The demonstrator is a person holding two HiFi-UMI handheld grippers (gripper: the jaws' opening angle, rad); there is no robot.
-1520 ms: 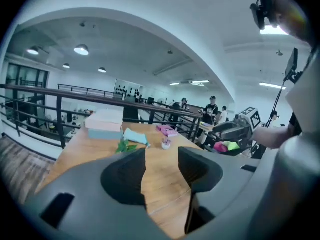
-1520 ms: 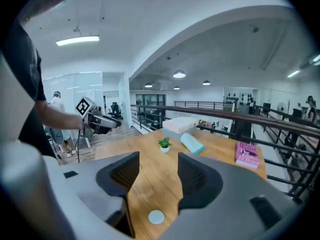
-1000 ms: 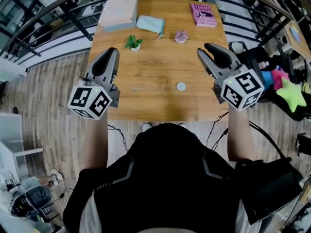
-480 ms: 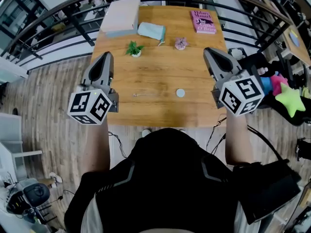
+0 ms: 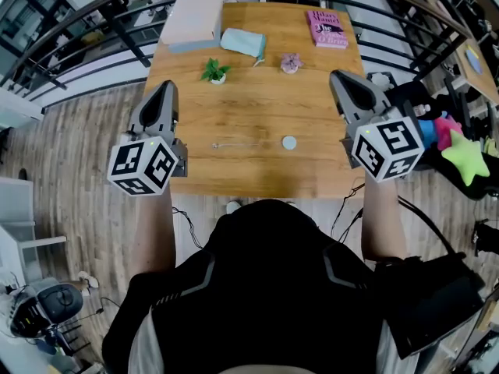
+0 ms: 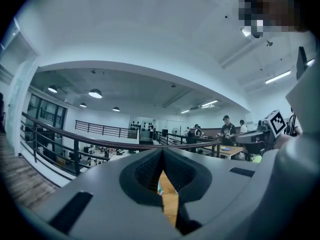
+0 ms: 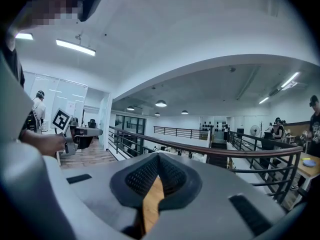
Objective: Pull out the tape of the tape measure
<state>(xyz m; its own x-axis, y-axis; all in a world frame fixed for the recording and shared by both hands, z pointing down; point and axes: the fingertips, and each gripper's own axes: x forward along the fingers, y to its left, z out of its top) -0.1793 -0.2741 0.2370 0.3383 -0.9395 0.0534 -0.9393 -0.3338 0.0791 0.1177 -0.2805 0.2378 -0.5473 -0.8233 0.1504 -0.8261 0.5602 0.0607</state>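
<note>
**Warm Wood, Grey Tools, One Bright Toy**

The rectangular wooden table (image 5: pixel 257 100) is honey-brown. On the table: a pink rectangular book (image 5: pixel 327 28), a pale blue folded cloth (image 5: pixel 242 40), a green-leaved plant in a white pot (image 5: pixel 214 71) and a pale grey round tape measure (image 5: pixel 289 141). Right of the table lies a lime-green star-shaped plush (image 5: pixel 466 156). The grey left gripper (image 5: pixel 166 90) and grey right gripper (image 5: pixel 338 78) bear cubes with black-and-white square markers.

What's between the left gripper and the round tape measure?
Head view: only a thin pale strip left of the tape measure, on bare tabletop.
</note>
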